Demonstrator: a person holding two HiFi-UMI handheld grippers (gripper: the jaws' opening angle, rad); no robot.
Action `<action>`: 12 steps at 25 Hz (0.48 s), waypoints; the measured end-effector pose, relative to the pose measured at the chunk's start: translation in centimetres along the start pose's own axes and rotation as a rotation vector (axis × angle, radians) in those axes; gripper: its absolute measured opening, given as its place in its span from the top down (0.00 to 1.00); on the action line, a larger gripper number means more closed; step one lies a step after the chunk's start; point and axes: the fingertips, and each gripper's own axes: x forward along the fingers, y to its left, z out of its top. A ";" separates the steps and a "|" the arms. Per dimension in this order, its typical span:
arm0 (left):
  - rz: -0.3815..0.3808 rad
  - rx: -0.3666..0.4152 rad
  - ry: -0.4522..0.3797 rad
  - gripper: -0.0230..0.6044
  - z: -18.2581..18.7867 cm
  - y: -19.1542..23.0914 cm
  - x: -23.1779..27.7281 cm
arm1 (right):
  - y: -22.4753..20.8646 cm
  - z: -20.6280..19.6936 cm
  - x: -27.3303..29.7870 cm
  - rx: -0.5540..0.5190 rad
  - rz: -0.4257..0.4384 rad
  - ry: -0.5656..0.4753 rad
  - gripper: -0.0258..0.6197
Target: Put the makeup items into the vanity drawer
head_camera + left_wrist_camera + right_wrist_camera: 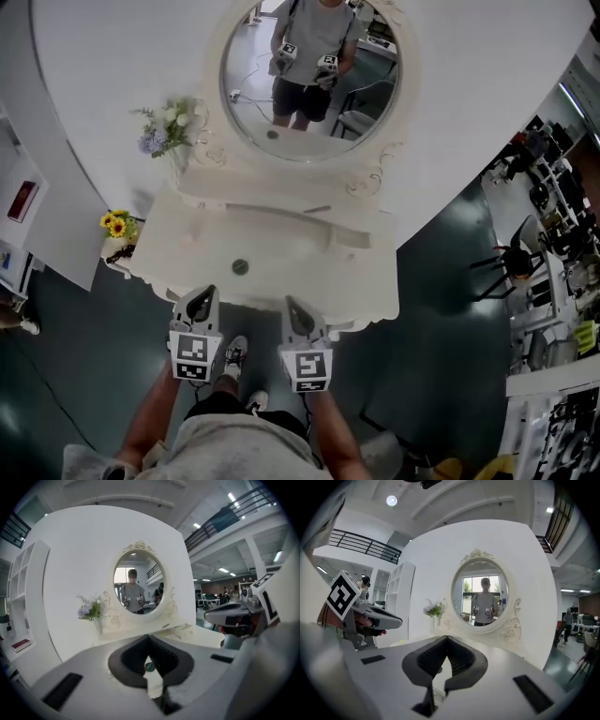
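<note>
Holding left gripper and right gripper shut and empty, risking knocking the little round thing off the vanity by poking.

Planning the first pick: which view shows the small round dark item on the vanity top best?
The head view: the round item lies unobstructed, in plain sight, on the vanity top. The left gripper view shows only a sliver of it through the gap below its jaw tips; in the right gripper view I cannot make it out.
</note>
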 end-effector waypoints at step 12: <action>0.034 -0.071 0.147 0.96 -5.7 6.3 6.1 | 2.9 -6.2 11.0 0.067 0.108 0.165 0.94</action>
